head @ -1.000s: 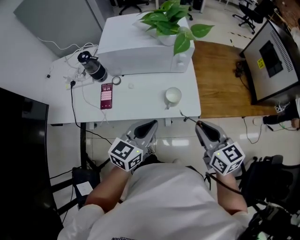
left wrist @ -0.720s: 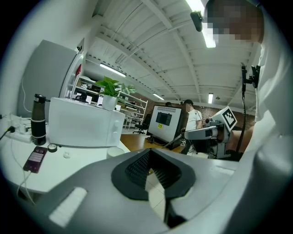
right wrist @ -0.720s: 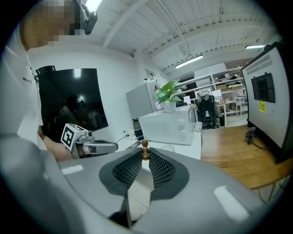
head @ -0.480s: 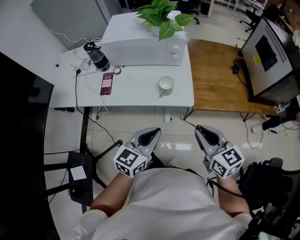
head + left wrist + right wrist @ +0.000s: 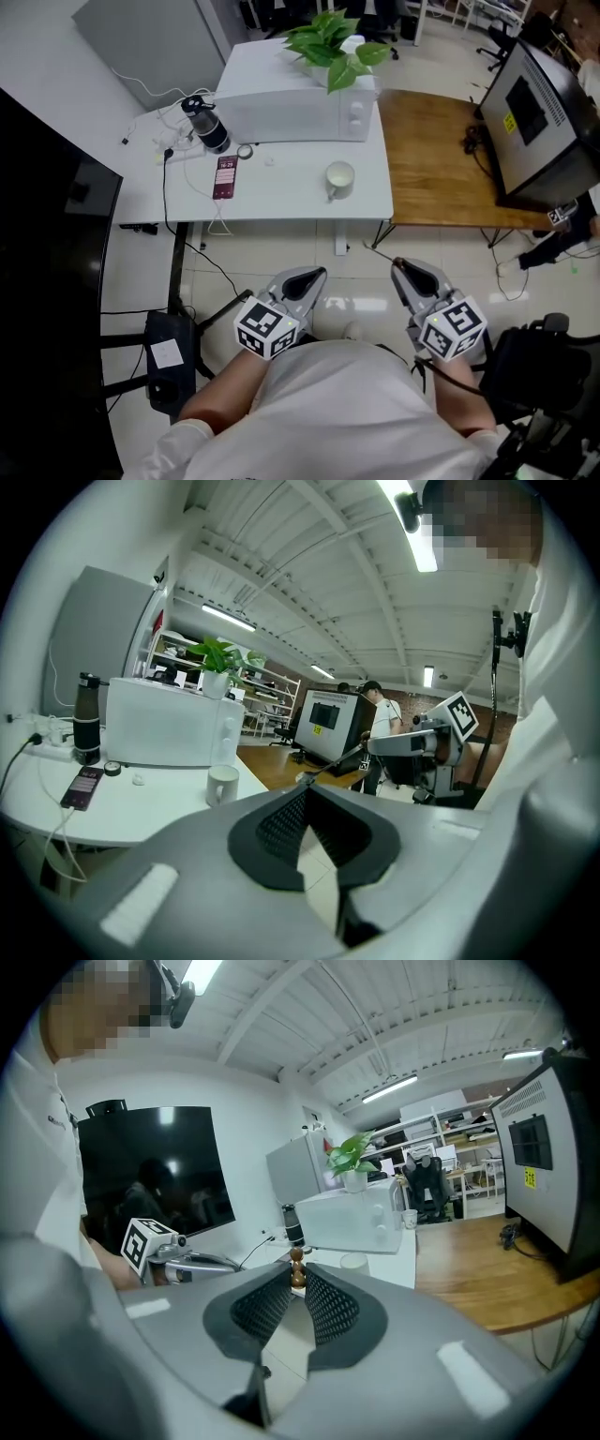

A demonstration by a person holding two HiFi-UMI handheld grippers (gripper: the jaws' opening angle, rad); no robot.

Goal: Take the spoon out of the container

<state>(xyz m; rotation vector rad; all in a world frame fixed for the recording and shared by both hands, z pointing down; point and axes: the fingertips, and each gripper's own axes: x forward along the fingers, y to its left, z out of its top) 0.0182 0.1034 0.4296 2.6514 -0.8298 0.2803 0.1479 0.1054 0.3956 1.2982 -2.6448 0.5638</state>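
A white mug (image 5: pixel 339 178) stands on the white table (image 5: pixel 281 197), far ahead of me. Both grippers are held close to my body, over the floor. My right gripper (image 5: pixel 400 267) is shut on a thin spoon (image 5: pixel 382 253) that pokes forward and left from its tip. In the right gripper view the spoon's brown knobbed end (image 5: pixel 297 1262) sits pinched between the pads (image 5: pixel 323 1302). My left gripper (image 5: pixel 318 274) is shut with nothing in it, its tips meeting. In the left gripper view the spoon (image 5: pixel 337 761) slants above the left gripper (image 5: pixel 305 787), and the mug (image 5: pixel 222 785) shows beyond.
On the table are a white microwave (image 5: pixel 291 98) with a plant (image 5: pixel 333 42) on top, a dark bottle (image 5: pixel 206 124), a phone (image 5: pixel 226 176) and cables. A wooden table (image 5: pixel 441 159) with a monitor (image 5: pixel 539 108) adjoins at the right. A dark chair (image 5: pixel 534 366) stands near my right arm.
The view has drawn back from the table, which now lies farther ahead. Both grippers stay near my body, the right one still holding the spoon.
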